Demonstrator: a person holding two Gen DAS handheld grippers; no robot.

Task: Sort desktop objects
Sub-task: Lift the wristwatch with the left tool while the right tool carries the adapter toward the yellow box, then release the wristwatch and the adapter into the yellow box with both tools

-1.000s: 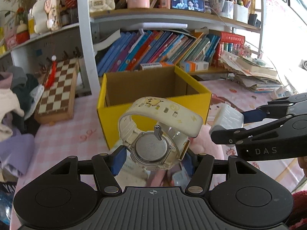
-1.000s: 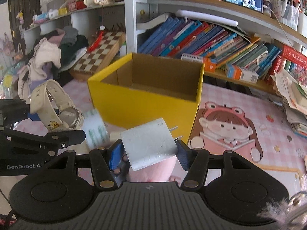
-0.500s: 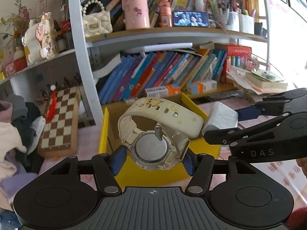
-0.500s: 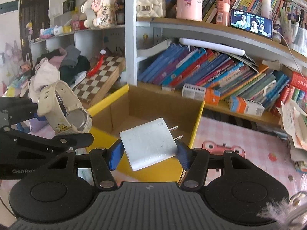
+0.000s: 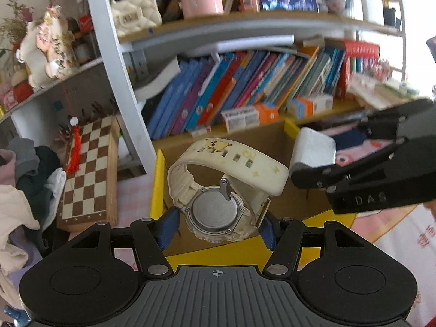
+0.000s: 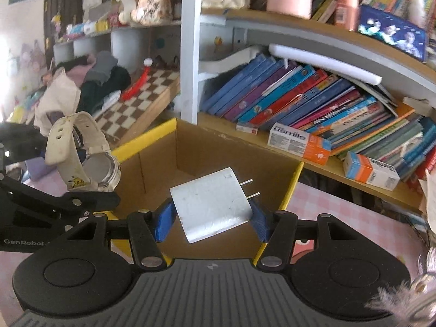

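Note:
My left gripper (image 5: 218, 224) is shut on a cream-white wristwatch (image 5: 215, 212), case back facing the camera, strap looped above. It hangs over the front left part of the open yellow cardboard box (image 5: 156, 185). My right gripper (image 6: 211, 219) is shut on a white plug-in charger (image 6: 211, 211), its two prongs pointing right, above the box's brown inside (image 6: 218, 152). The watch (image 6: 81, 158) shows at the left of the right wrist view; the charger (image 5: 312, 150) shows at the right of the left wrist view.
A shelf of leaning books (image 6: 299, 95) stands right behind the box, with small orange-and-white cartons (image 6: 298, 143) in front. A folded chessboard (image 5: 87, 169) leans at the left beside a heap of clothes (image 5: 21, 185). A pink checked tablecloth (image 6: 340, 218) lies to the right.
Both grippers have risen and moved forward from in front of the box to over its open top, each still holding its object. The shelf looks closer.

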